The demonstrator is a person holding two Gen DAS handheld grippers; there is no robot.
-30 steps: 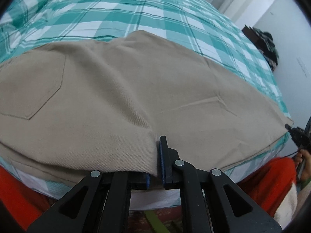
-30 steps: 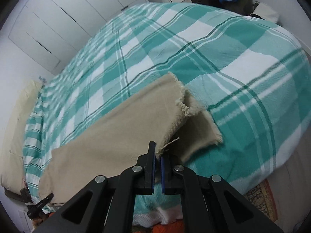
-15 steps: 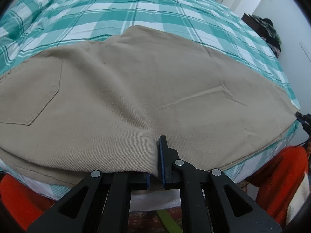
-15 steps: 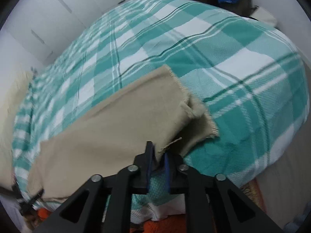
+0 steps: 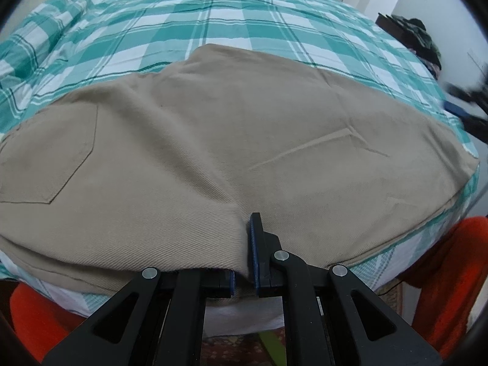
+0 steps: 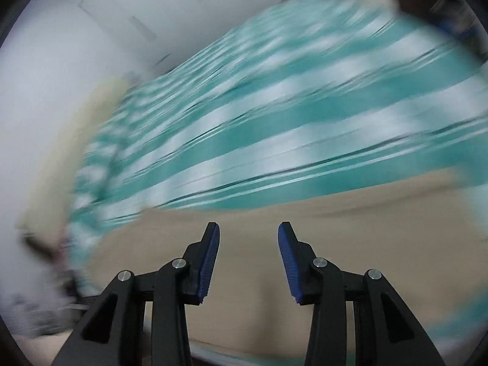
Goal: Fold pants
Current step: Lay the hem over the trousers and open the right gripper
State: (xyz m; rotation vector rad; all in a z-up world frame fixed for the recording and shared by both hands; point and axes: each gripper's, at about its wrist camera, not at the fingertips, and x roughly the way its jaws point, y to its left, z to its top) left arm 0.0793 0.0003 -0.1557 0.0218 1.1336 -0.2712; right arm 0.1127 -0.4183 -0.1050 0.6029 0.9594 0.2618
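Left wrist view puts your left gripper at six o'clock, its fingers drawn close and pinching a fold of the tan pants along their near edge; the cloth bunches over the left finger and hides its tip, while the right finger stands clear with its blue pad against the fabric. You see the pants spread wide across the near half of the bed, which wears a green and white checked cover. A back pocket sits toward nine o'clock, and a raised crease runs through the leg toward three o'clock. The far edge of the pants peaks near twelve o'clock, with the checked cover running on beyond it. Orange cloth shows below the bed edge at four o'clock and again at eight o'clock. Toward two o'clock a dark, blurred shape hangs at the bed's right edge; you cannot tell from this view what it is. A dark pile of clothes lies past the bed at one o'clock. Right wrist view is heavily smeared by motion. Your right gripper sits at six o'clock with its fingers spread wide apart and nothing between them. The pants fill the lower band of this view, lying under and beyond the fingertips, and the checked bed rises behind them toward twelve o'clock. A pale pillow shows at nine o'clock against white cupboard doors at eleven o'clock.
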